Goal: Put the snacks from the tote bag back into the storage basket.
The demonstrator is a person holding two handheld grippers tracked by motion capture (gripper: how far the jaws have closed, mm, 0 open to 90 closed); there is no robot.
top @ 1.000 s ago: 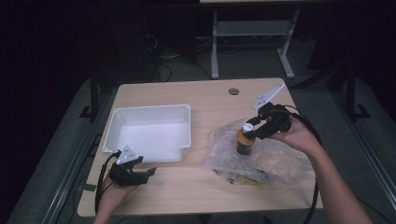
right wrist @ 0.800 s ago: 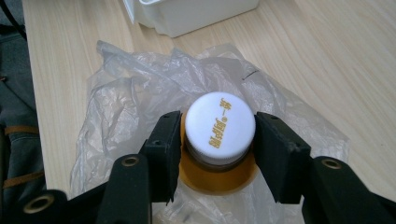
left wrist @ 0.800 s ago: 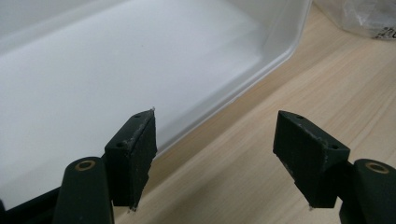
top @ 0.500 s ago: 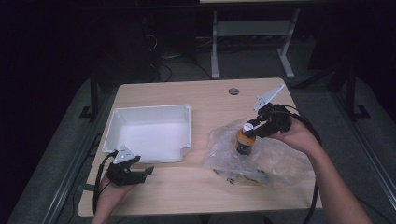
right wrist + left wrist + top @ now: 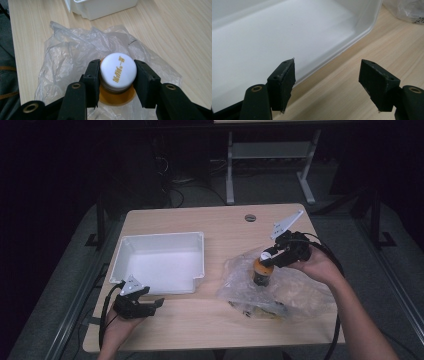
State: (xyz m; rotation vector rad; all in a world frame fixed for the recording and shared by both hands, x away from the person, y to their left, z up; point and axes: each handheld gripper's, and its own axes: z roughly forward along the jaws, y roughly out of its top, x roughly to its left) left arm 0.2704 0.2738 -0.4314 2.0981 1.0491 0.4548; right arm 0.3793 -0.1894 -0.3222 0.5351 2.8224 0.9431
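Your right hand-held gripper [image 5: 267,256] is clamped on the white cap [image 5: 118,71] of a small bottle [image 5: 261,272], one jaw on each side of the cap. The cap carries gold lettering that I cannot read. In the right gripper view, amber shows just below the cap. The bottle stands upright, resting in a crumpled clear plastic bag [image 5: 295,290] that lies on the right half of the tabletop [image 5: 210,320]. Some further items sit inside the bag near its front edge; they are too blurred to identify.

Your left hand-held gripper [image 5: 150,303] rests at the front left of the tabletop, its jaws wide apart and holding nothing. In the left gripper view, one jaw stands in front of the wall of the white tray [image 5: 367,27] and the other over bare wood. The tray [image 5: 197,270] sits on the left half of the tabletop, just beyond the left gripper, and is well apart from the bottle. Its interior is bare white. A small round grommet [image 5: 250,217] is set in the tabletop near the far edge.
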